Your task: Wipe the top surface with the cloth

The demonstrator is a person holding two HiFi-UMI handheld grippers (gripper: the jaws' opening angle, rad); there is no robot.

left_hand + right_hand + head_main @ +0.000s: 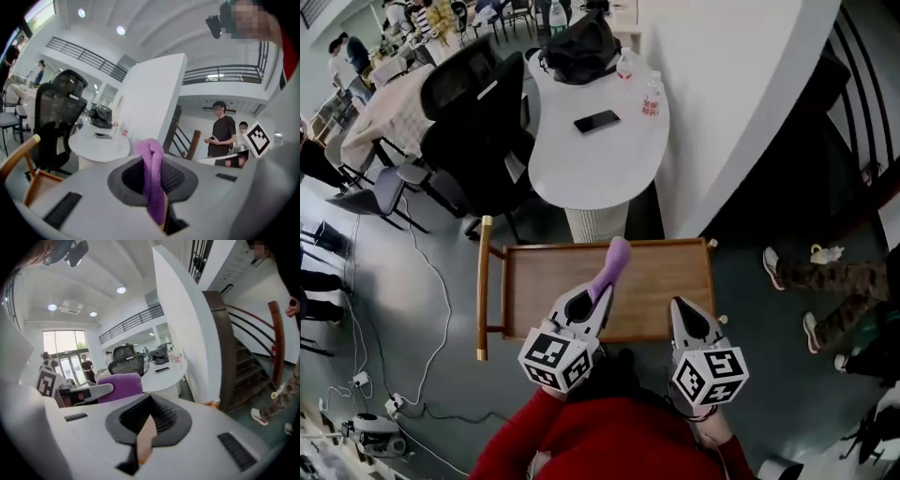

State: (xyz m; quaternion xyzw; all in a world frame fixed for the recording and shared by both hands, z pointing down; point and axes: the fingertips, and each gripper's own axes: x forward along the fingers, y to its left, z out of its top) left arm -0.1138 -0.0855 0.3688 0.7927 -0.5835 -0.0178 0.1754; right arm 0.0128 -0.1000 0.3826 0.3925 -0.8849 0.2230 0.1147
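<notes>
Left gripper [599, 292]: fingers clamped on purple cloth [614, 262]. Only the head view shows the cloth over the wooden desk [661, 281]. Right gripper [681, 304]: fingers together, nothing between them, seen in its own view.

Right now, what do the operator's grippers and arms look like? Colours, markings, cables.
The left gripper and right gripper both have pale grey shells that taper toward the jaws, with a dark teardrop recess holding black ribbed pads. Each carries a white cube with black square markers at the rear. No cables show. The person wears red sleeves.
</notes>
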